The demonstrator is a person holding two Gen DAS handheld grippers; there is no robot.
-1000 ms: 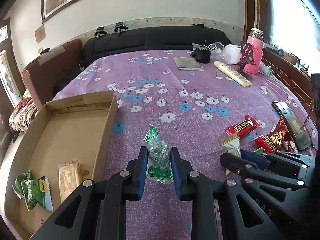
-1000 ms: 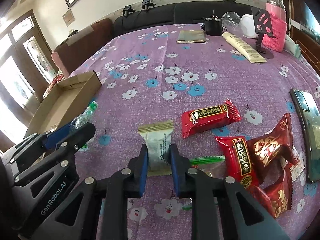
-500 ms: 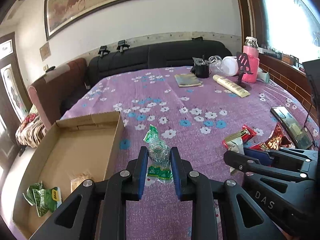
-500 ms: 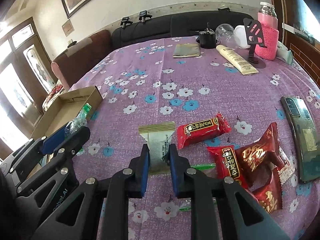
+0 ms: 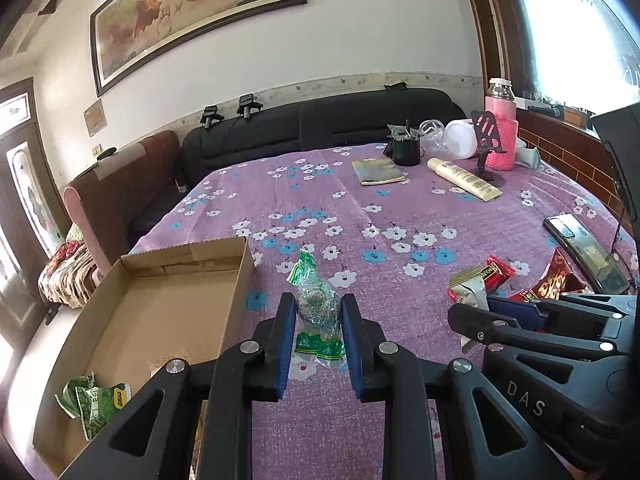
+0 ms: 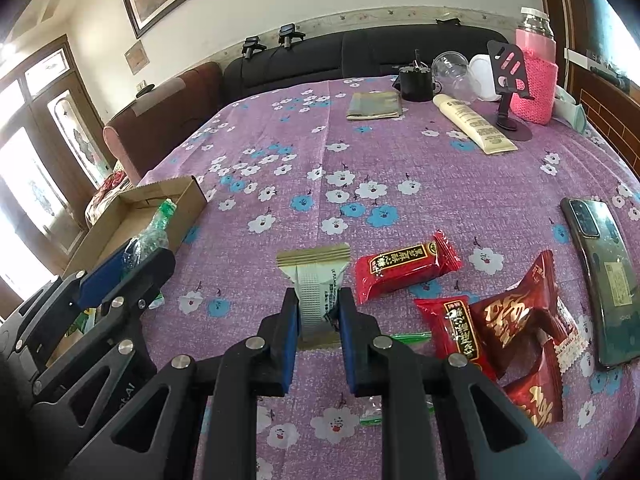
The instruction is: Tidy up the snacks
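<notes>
A purple flowered cloth (image 5: 360, 208) covers the bench, and an open cardboard box (image 5: 168, 312) lies at its left edge with a green packet (image 5: 96, 404) in its near corner. The left gripper (image 5: 318, 312) holds a clear green-ended snack bag (image 5: 318, 308) between its fingers, just right of the box. The right gripper (image 6: 318, 312) has its fingers closed on a white snack packet (image 6: 316, 280), beside the red snack packets (image 6: 404, 266).

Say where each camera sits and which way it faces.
Left wrist: on the left gripper, facing the sofa; it pinches a green candy packet beside the cardboard box; right gripper shows.
Right wrist: on the right gripper, same heading; it grips a white wafer packet; left gripper shows.
Shared: box, both packets.
</notes>
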